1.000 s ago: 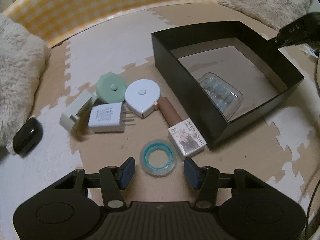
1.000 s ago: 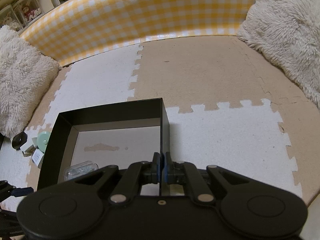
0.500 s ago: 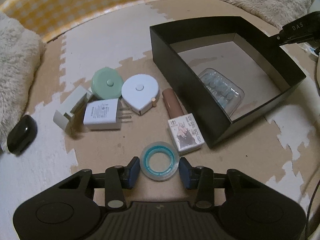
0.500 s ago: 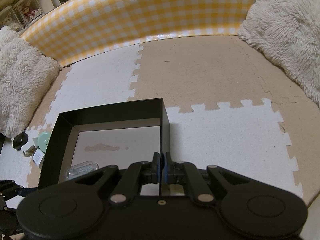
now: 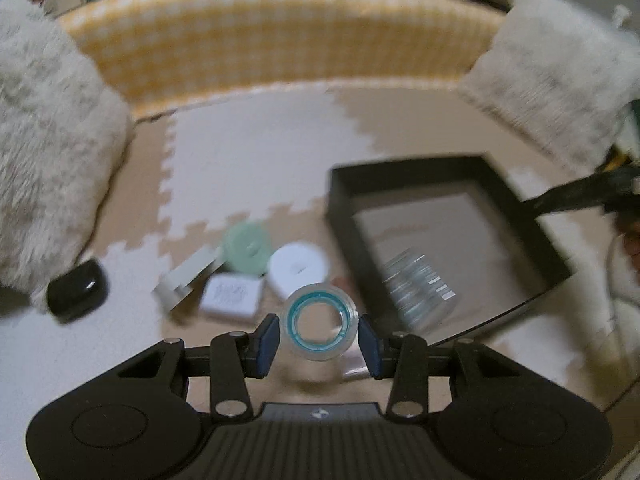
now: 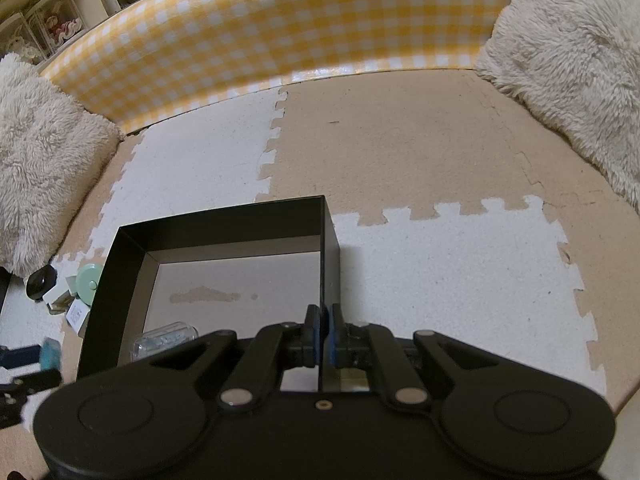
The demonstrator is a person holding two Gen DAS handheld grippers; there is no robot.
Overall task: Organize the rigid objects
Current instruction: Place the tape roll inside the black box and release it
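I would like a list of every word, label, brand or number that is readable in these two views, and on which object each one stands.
No text can be read in either view.
White charger: grey print on its face, blurred.
Same charger, right wrist view: print too small.
Clear plastic case in the black box: blurred, no legible label.
Left gripper body: small logo mark, no letters.

The tape roll [image 5: 319, 322] is glossy clear plastic; the box [image 6: 130, 256] looks matt black card; the floor mat [image 6: 440, 272] is rough foam; the cushion [image 6: 572, 60] is fluffy.
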